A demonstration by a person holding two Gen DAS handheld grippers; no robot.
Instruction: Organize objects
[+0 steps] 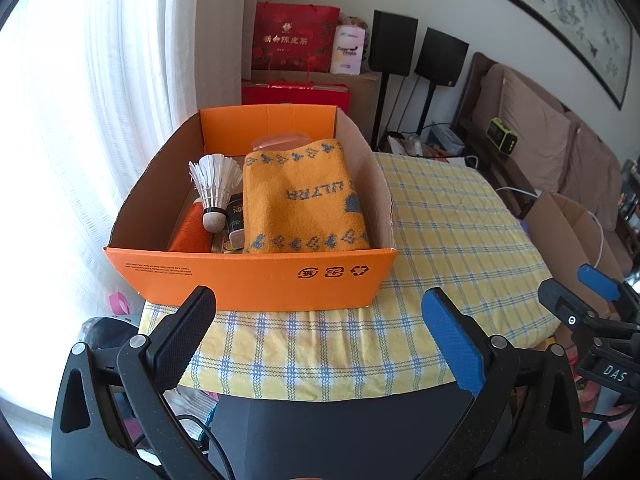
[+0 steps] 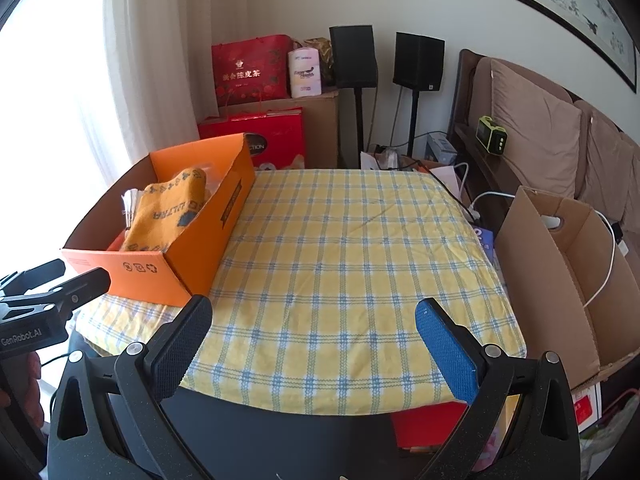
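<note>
An orange cardboard box [image 1: 248, 280] [image 2: 136, 270] stands at the left of a table under a yellow checked cloth [image 1: 452, 240] [image 2: 352, 248]. Inside lie a folded orange towel [image 1: 300, 196] [image 2: 168, 212], a white shuttlecock [image 1: 214, 184], a small dark bottle [image 1: 235, 216] and an orange item [image 1: 191, 232]. My left gripper [image 1: 318, 300] hangs open just before the box's near wall, with nothing between its fingers. My right gripper [image 2: 312, 308] is open over the cloth's near edge, to the right of the box, and holds nothing.
A brown open carton [image 2: 560, 280] stands off the table's right side with a white cable in it. Red gift bags [image 2: 252, 68], two black speakers [image 2: 354, 56] and a sofa [image 2: 536, 140] line the back. White curtains [image 1: 100, 120] hang at the left.
</note>
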